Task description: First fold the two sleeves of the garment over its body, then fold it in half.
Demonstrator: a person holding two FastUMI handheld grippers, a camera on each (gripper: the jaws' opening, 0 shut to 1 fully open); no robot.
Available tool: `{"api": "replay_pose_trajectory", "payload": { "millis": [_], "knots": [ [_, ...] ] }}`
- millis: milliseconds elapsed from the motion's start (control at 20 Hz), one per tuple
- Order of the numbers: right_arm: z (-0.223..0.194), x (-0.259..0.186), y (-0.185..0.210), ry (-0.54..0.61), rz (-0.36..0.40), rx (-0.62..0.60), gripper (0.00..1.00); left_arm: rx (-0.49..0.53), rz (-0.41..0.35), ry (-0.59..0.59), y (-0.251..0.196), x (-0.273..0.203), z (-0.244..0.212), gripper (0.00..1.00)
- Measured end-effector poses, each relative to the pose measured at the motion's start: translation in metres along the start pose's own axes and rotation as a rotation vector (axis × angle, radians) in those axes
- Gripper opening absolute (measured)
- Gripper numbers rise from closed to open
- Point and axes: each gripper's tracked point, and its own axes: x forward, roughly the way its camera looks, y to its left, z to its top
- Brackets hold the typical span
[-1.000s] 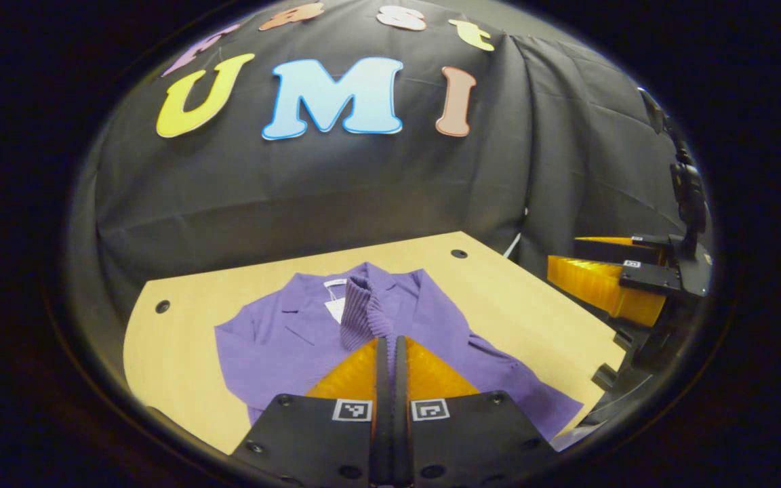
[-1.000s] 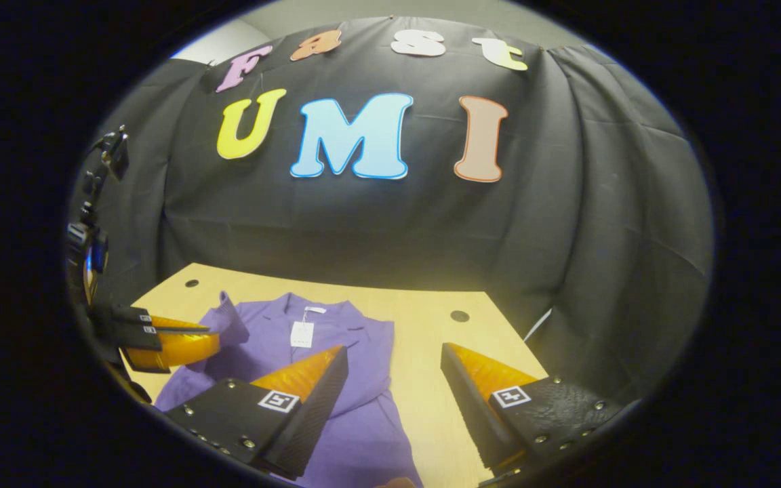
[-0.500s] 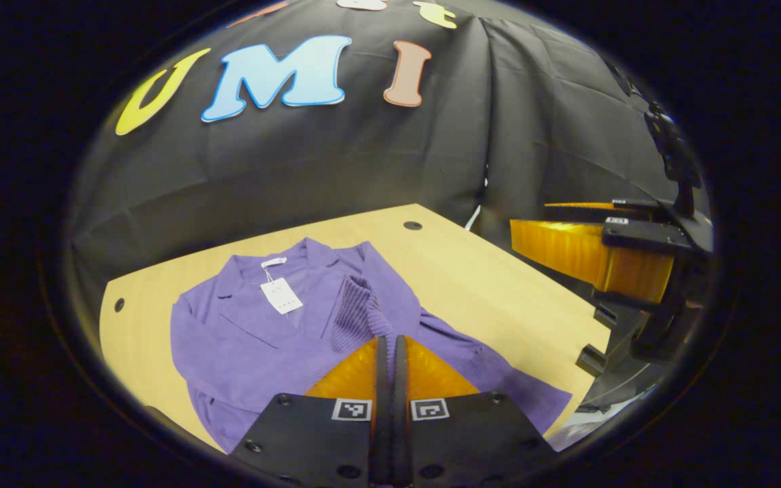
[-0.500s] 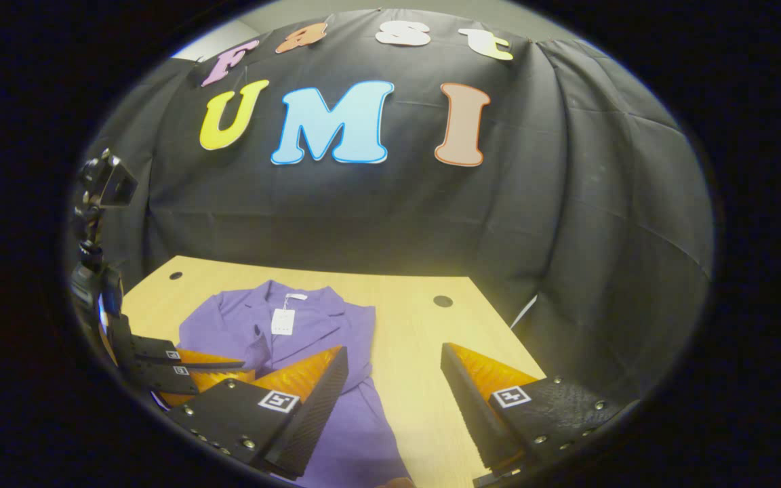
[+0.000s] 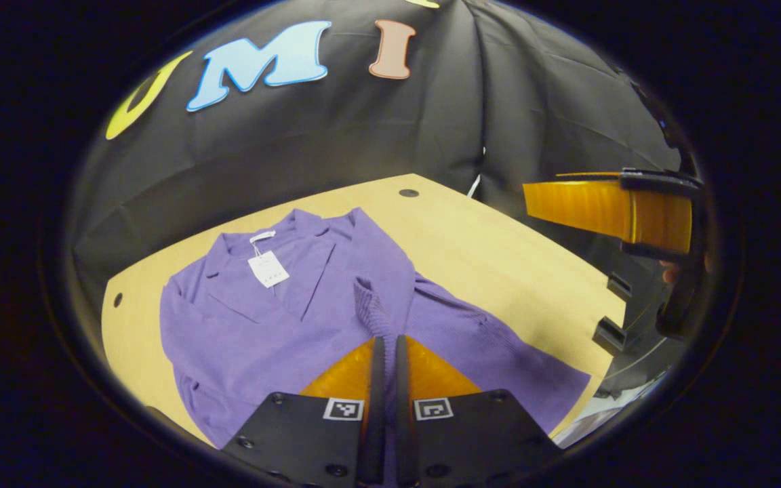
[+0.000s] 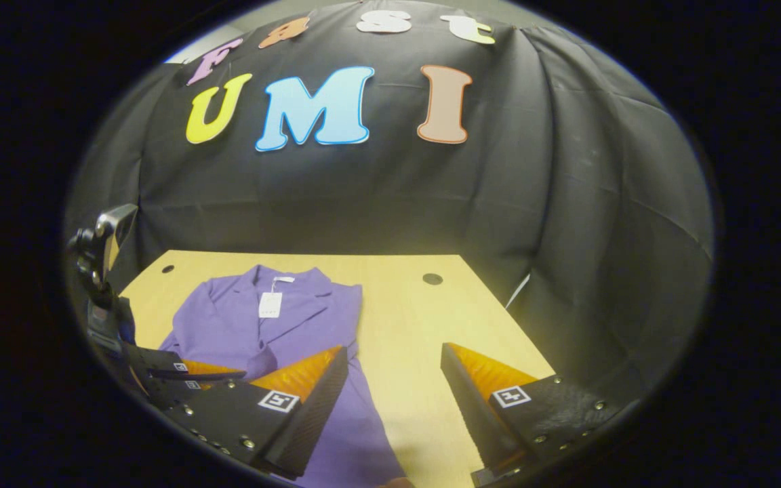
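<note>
A purple jacket (image 5: 275, 305) lies face up on the wooden table (image 5: 485, 251), collar toward the wall, a white tag (image 5: 268, 269) at the neck. My left gripper (image 5: 385, 342) is shut on the ribbed cuff of one sleeve (image 5: 371, 312), holding it over the jacket's body. The other sleeve (image 5: 499, 352) lies spread toward the table's right edge. In the right gripper view the jacket (image 6: 295, 318) lies at lower left, and my right gripper (image 6: 394, 356) hovers open above the table beside it. The left gripper (image 6: 214, 369) appears there low over the jacket.
The table (image 6: 404, 312) has small dark holes (image 6: 432, 278) near its far corners. The right gripper (image 5: 607, 210) hangs above the table's right edge in the left gripper view. Black cloth walls close the back and right sides.
My left gripper has carried the sleeve cuff across and down over the jacket's body, lower and nearer the front. The right gripper stayed open and drew back a little.
</note>
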Motion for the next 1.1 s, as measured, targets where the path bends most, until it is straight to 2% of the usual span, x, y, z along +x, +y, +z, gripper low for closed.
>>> {"api": "replay_pose_trajectory", "payload": {
  "millis": [50,100,300,400,500,650,850,1100],
  "knots": [
    [-0.004,-0.001,-0.002,0.007,0.007,-0.006,0.88,-0.017,0.016,-0.001,0.002,-0.001,-0.001,0.13],
    [-0.009,-0.001,-0.004,0.016,0.017,-0.012,0.88,-0.032,0.038,-0.005,0.004,-0.004,-0.003,0.2],
    [-0.042,-0.009,-0.002,0.079,0.053,-0.006,0.88,-0.105,0.102,-0.031,0.014,-0.031,-0.01,0.77],
    [-0.062,-0.016,0.001,0.12,0.058,-0.004,0.88,-0.129,0.131,-0.047,0.024,-0.051,-0.015,0.82],
    [-0.08,-0.025,0.008,0.158,0.072,-0.017,0.88,-0.149,0.158,-0.049,0.037,-0.075,-0.022,0.99],
    [-0.125,-0.043,0.022,0.29,0.102,-0.012,0.89,-0.195,0.217,-0.017,0.067,-0.114,-0.047,0.98],
    [-0.178,-0.06,0.027,0.452,0.086,0.009,0.88,-0.253,0.299,0.063,0.111,-0.154,-0.095,0.99],
    [-0.217,-0.067,0.024,0.557,0.054,-0.003,0.88,-0.295,0.362,0.16,0.143,-0.195,-0.153,0.98]
  ]
}}
